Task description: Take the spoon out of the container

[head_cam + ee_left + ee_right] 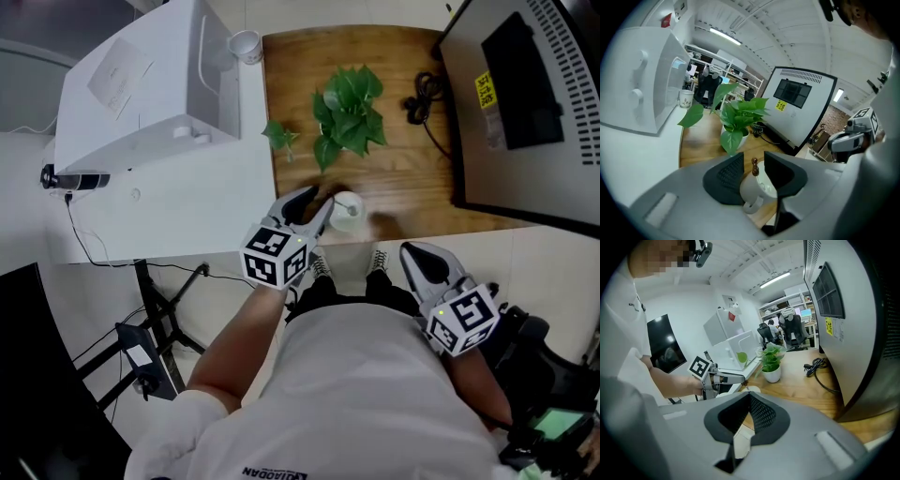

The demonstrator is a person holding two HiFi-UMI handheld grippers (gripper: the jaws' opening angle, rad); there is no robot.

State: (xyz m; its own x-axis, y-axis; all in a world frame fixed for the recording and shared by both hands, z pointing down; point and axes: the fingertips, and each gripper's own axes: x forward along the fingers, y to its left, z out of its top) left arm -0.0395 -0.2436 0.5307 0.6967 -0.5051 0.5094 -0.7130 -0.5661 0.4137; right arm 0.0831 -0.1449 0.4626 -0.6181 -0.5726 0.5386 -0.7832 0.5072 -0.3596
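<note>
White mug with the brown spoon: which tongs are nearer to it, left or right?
Left. The left tongs are open at the white mug, around its brown spoon handle. The right tongs are off the wooden table, apart from it.

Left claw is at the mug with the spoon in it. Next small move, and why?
Probably close the left claw on the spoon. Its jaws stand apart on either side of the spoon's brown handle tip, with the pads not touching it, and the spoon stands in the white mug. The right claw is shut and off to the side.
</note>
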